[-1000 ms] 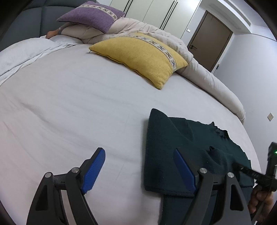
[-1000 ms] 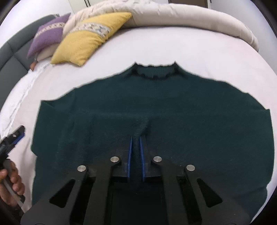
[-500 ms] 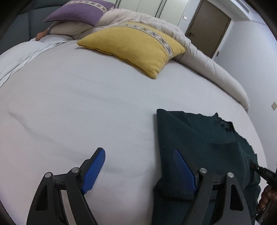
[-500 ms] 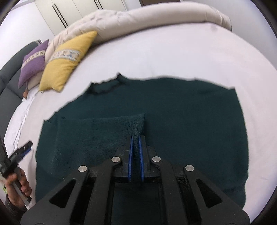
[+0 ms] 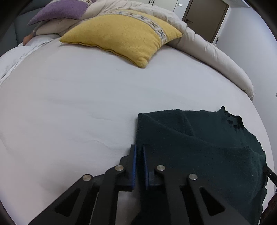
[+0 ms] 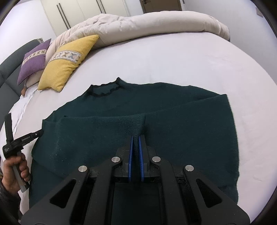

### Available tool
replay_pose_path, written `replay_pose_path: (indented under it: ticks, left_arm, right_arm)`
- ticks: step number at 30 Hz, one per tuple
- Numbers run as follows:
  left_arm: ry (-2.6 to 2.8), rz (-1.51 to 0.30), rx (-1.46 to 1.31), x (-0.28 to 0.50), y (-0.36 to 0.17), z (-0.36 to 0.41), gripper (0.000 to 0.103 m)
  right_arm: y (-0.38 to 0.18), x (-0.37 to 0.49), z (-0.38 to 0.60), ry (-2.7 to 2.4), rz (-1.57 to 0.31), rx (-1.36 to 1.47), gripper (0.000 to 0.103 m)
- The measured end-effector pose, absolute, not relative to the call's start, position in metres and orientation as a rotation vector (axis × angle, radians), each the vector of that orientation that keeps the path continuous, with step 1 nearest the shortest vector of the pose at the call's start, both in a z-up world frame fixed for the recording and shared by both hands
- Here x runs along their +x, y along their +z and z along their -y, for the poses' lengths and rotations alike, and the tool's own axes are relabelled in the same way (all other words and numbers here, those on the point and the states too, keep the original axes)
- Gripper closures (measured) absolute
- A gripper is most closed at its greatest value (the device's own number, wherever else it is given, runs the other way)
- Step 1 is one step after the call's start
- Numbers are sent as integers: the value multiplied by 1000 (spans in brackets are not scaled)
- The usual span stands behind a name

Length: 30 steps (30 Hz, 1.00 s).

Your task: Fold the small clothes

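Observation:
A dark green knitted sweater (image 6: 173, 110) lies flat on the white bed, collar (image 6: 103, 89) away from me, both sleeves folded in over the body. My right gripper (image 6: 135, 138) is shut on the cuff of the folded sleeve at the sweater's middle. My left gripper (image 5: 139, 148) is shut on the sweater's left edge (image 5: 143, 131), with cloth between its blue pads. The left gripper also shows in the right wrist view (image 6: 22, 138), at the sweater's left side.
A yellow pillow (image 5: 121, 36) and a purple pillow (image 5: 64, 12) lie at the head of the bed. A rolled beige duvet (image 6: 155, 26) runs along the far side. White sheet (image 5: 69, 103) spreads left of the sweater.
My left gripper has gone from wide open to shut on the sweater's left edge. My right gripper has carried the sleeve cuff further across the body, still shut on it.

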State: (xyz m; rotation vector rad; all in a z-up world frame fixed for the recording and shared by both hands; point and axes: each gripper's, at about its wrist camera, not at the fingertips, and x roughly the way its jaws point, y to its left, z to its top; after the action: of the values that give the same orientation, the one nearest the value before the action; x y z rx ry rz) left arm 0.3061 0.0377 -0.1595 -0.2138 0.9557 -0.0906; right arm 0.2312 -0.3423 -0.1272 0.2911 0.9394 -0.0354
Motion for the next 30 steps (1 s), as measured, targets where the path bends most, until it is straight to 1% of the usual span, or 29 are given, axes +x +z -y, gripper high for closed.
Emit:
replay_pose_path:
  ticks: [3, 4, 6, 7, 10, 14, 16, 18, 19, 20, 21, 22, 23, 24, 25, 26, 27, 28, 30]
  left_arm:
    - [-79, -930, -249, 297, -160, -45, 98]
    - [-69, -925, -249, 296, -160, -47, 102]
    - [-53, -938, -263, 298, -167, -52, 102]
    - [-54, -944, -271, 299, -170, -54, 102]
    - [-36, -940, -207, 299, -168, -44, 102]
    - [-32, -915, -215, 293, -157, -42, 102]
    - [-44, -885, -252, 289, -144, -44, 86]
    - [-57, -865, -217, 290, -135, -35, 21]
    - [-56, -860, -182, 292, -134, -29, 12]
    - [-50, -870, -148, 294, -136, -24, 8]
    - [-58, -912, -102, 298, -143, -15, 13]
    - [-79, -957, -79, 302, -153, -9, 26]
    - [-111, -998, -74, 304, -164, -4, 44]
    - [-109, -972, -57, 301, -166, -1, 49]
    - [-106, -954, -42, 298, -164, 2, 59]
    - [-107, -951, -36, 298, -164, 4, 82]
    - [-100, -946, -27, 298, -162, 5, 90]
    - [-103, -943, -31, 299, -161, 5, 93]
    - [-118, -933, -69, 297, -158, -2, 95]
  right_arm:
    - [-111, 223, 343, -50, -890, 291, 99]
    - [-106, 222, 343, -52, -877, 285, 99]
    - [-105, 224, 343, -70, -880, 257, 99]
    - [-110, 226, 346, -85, -894, 248, 99]
    - [-159, 240, 365, -109, -1049, 298, 99]
    - [-143, 233, 354, -100, -986, 252, 98]
    - [-135, 229, 347, -80, -968, 210, 98]
    - [-120, 221, 339, -58, -897, 163, 98]
    - [-113, 218, 334, -45, -876, 141, 98]
    - [-108, 217, 327, -30, -871, 112, 98]
    - [-102, 216, 319, -11, -870, 91, 98]
    - [-97, 218, 314, 5, -865, 80, 98]
    - [-90, 218, 307, 26, -856, 67, 98]
    - [-85, 219, 302, 39, -852, 62, 98]
    - [-78, 219, 296, 56, -845, 56, 98]
    - [-68, 219, 289, 76, -833, 47, 98]
    - [-56, 220, 280, 104, -819, 39, 98]
    - [-44, 221, 271, 133, -803, 33, 98]
    - [-16, 221, 252, 182, -766, 21, 98]
